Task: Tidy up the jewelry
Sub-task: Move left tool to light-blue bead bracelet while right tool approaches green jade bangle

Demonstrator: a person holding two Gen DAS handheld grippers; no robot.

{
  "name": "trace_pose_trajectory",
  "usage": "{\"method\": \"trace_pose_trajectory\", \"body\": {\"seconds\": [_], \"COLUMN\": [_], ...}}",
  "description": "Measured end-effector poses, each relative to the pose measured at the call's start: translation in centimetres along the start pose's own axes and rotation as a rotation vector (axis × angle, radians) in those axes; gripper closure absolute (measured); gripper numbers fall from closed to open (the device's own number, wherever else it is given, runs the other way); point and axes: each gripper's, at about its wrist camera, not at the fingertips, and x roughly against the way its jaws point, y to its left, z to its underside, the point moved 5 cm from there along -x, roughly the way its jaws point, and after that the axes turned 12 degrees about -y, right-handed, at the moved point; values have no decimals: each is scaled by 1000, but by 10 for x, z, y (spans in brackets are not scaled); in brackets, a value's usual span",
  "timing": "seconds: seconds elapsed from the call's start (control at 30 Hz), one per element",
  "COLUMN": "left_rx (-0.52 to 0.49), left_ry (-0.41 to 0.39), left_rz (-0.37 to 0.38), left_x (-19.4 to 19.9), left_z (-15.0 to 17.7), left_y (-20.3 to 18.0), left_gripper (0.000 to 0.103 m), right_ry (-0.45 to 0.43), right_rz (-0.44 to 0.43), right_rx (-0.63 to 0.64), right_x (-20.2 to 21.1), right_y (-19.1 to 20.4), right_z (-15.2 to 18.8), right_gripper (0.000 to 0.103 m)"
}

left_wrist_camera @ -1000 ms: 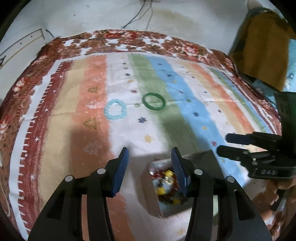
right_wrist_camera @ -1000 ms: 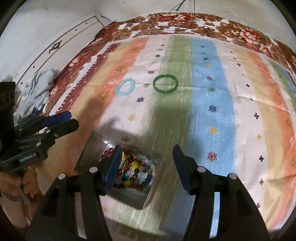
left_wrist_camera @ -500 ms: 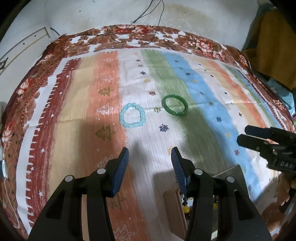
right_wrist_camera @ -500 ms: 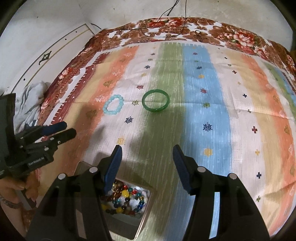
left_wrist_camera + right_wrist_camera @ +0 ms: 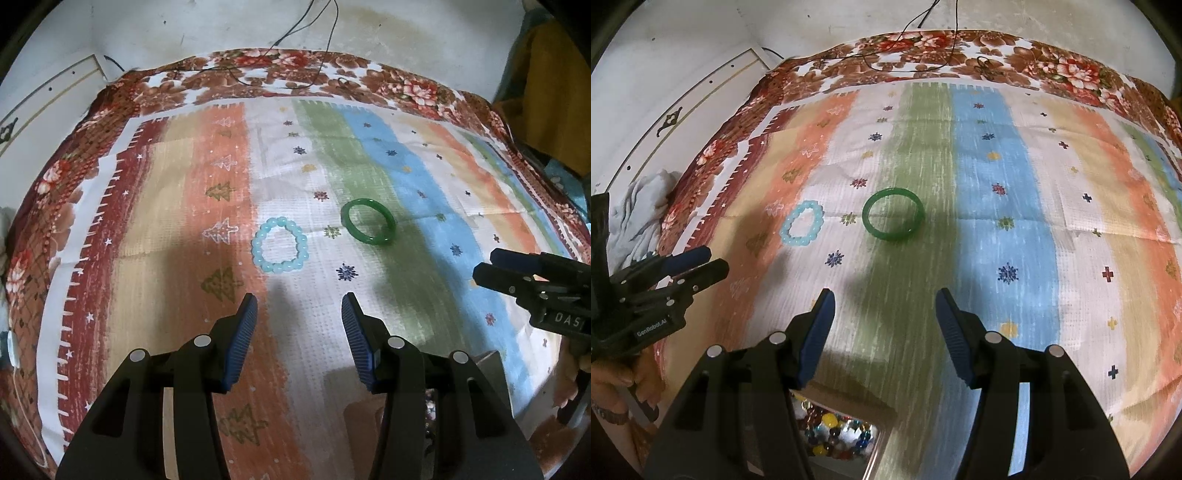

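A green bangle [image 5: 368, 220] and a pale blue bead bracelet [image 5: 279, 244] lie flat, side by side and apart, on the striped cloth [image 5: 177, 221]. They also show in the right wrist view: bangle [image 5: 893, 214], bracelet [image 5: 802, 222]. My left gripper [image 5: 299, 317] is open and empty, just short of the blue bracelet. My right gripper [image 5: 884, 314] is open and empty, short of the bangle. A box [image 5: 882, 448] holding several coloured beads [image 5: 831, 430] sits under the right gripper, partly hidden.
The cloth's brown floral border [image 5: 923, 48] marks the far edge, with black cables [image 5: 295, 33] running over it onto the white floor. A grey rag [image 5: 631, 210] lies off the left edge. A mustard fabric [image 5: 546, 92] hangs at the right.
Both grippers have moved forward over the cloth, away from the bead box, which has slid toward the bottom of both views. The bangle and bracelet appear nearer. Both grippers stay open.
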Motion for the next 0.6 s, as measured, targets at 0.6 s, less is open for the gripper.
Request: {"method": "trace_pose_trajectory", "body": {"seconds": [0.6], "left_rx": [-13], "left_ry": [20], "left_rz": [-27], "left_x": [-26], "left_z": [-13], "left_y": [11], "left_gripper": [56], "right_ry": [-7], "right_rz": [16], "right_rx": [-27], "right_x": [-28], "right_y": [-12], "right_z": [-21], "right_gripper": [46]}}
